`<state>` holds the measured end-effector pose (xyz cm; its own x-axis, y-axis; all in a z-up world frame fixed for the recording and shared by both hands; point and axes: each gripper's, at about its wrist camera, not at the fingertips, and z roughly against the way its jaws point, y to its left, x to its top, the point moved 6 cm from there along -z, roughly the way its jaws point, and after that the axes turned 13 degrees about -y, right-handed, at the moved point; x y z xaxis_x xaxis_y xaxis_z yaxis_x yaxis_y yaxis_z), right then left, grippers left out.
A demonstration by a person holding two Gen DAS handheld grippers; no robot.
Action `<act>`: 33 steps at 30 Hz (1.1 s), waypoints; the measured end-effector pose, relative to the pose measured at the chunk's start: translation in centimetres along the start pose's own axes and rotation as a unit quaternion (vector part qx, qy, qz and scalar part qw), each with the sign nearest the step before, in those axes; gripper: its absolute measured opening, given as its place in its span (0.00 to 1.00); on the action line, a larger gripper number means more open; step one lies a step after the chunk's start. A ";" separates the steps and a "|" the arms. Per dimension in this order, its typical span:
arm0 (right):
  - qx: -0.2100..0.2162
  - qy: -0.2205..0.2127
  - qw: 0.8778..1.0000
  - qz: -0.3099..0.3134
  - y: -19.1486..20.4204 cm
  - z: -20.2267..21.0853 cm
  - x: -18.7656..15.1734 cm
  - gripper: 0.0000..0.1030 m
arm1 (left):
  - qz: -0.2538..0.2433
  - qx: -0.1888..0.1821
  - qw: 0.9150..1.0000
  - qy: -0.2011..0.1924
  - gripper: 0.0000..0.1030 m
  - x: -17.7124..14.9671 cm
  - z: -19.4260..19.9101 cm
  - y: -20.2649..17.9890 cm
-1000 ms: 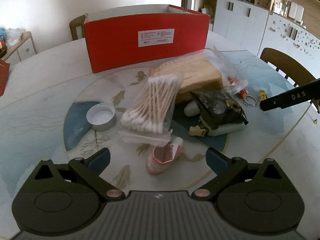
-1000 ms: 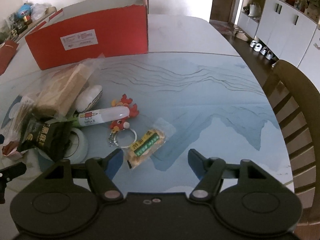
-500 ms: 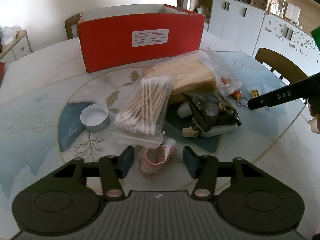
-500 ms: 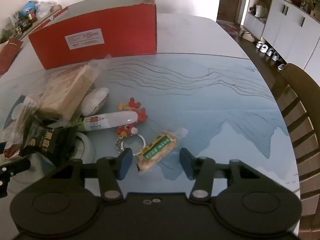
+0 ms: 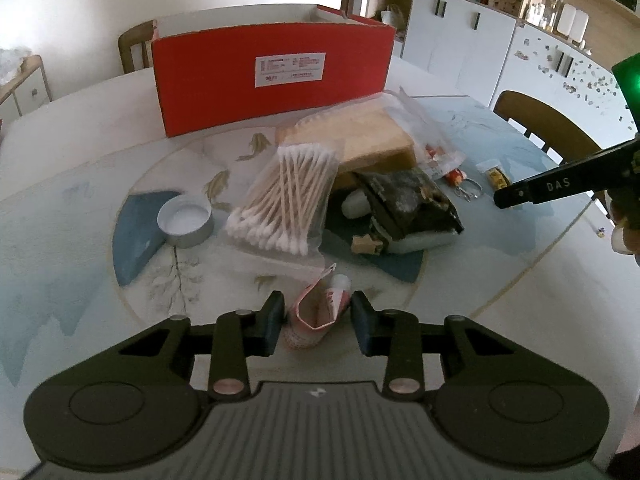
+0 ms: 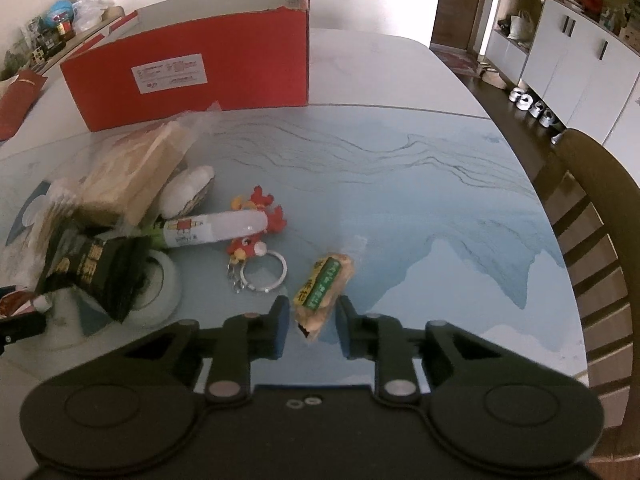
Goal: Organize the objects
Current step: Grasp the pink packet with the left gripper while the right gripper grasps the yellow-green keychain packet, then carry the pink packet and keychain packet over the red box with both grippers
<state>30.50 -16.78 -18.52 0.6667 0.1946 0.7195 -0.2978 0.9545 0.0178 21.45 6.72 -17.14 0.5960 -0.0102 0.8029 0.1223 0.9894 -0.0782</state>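
Left wrist view: the left gripper (image 5: pixel 318 322) points down at the table (image 5: pixel 60 184), its jaws closing around a small pink packet (image 5: pixel 316 312) that stands between them; the left pad looks to touch it, the right pad sits just beside it. Beyond lie a bag of cotton swabs (image 5: pixel 286 200), a white cap (image 5: pixel 184 220) to its left, a dark pouch (image 5: pixel 408 204) to its right and a wrapped tan block (image 5: pixel 360 140) behind. A red box (image 5: pixel 272 80) stands open-topped at the far side. A finger of the right gripper (image 5: pixel 560 188) reaches in from the right.

Right wrist view: the right gripper (image 6: pixel 310 320) has its jaws closing on a yellow-green snack (image 6: pixel 324 284), whose near end is between the pads; contact is unclear. Left of it lie a keyring (image 6: pixel 260 268) with a red charm (image 6: pixel 256 224), a white tube (image 6: pixel 216 228) and the pouch (image 6: pixel 92 268). The box (image 6: pixel 192 76) stands far left.
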 end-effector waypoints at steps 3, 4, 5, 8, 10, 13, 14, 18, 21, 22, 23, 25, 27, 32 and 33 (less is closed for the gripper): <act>0.004 0.001 1.000 -0.006 0.0 0.8 -0.5 0.23 | 0.007 -0.006 1.000 0.001 0.34 -0.3 0.7 0.0; 0.006 0.000 1.000 -0.006 0.1 1.1 -0.7 0.23 | 0.009 -0.008 1.000 0.000 0.34 -0.3 1.0 0.1; 0.007 0.000 1.000 -0.004 0.2 1.4 -0.8 0.23 | 0.011 -0.010 1.000 0.000 0.34 -0.3 1.3 0.0; 0.015 -0.001 1.000 0.001 0.7 2.4 -1.1 0.22 | 0.019 -0.015 1.000 -0.003 0.34 -0.4 2.2 0.1; 0.021 -0.002 1.000 0.004 1.1 3.2 -1.1 0.22 | 0.028 -0.016 0.999 -0.004 0.34 -0.3 2.7 0.2; 0.032 -0.006 0.999 0.008 1.8 4.4 -0.8 0.23 | 0.040 -0.019 0.999 -0.009 0.34 -0.1 3.6 0.4; 0.038 -0.009 0.999 0.011 2.1 4.8 -0.6 0.22 | 0.043 -0.019 0.999 -0.011 0.34 0.1 3.9 0.5; 0.055 -0.023 0.998 0.020 3.1 6.3 0.7 0.22 | 0.047 -0.021 0.999 -0.017 0.34 1.2 4.8 0.4; 0.066 -0.040 0.997 0.029 4.0 7.3 2.0 0.22 | 0.043 -0.017 0.999 -0.019 0.34 2.4 5.1 0.3; 0.070 -0.045 0.996 0.031 4.3 7.6 2.5 0.22 | 0.044 -0.017 0.999 -0.020 0.34 2.8 5.2 0.3; 0.075 -0.048 0.996 0.032 4.6 7.8 3.0 0.22 | 0.046 -0.016 0.999 -0.021 0.34 3.3 5.2 0.4; 0.086 -0.059 0.994 0.036 5.2 8.2 4.0 0.22 | 0.046 -0.017 0.998 -0.028 0.34 4.2 5.4 0.5; 0.093 -0.071 0.992 0.043 5.8 8.7 5.1 0.22 | 0.045 -0.016 0.998 -0.036 0.34 5.2 5.4 0.6; 0.113 -0.092 0.988 0.058 6.9 9.3 7.7 0.22 | 0.046 -0.015 0.997 -0.055 0.34 8.0 5.1 1.1; 0.115 -0.095 0.987 0.061 7.1 9.4 8.2 0.22 | 0.044 -0.015 0.997 -0.060 0.34 8.5 5.0 1.2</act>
<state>27.49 -10.57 -5.96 0.4831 0.2385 0.8425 -0.5300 0.8455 0.0646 22.72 8.56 -7.42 0.5067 0.0953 0.8568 0.0992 0.9808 -0.1678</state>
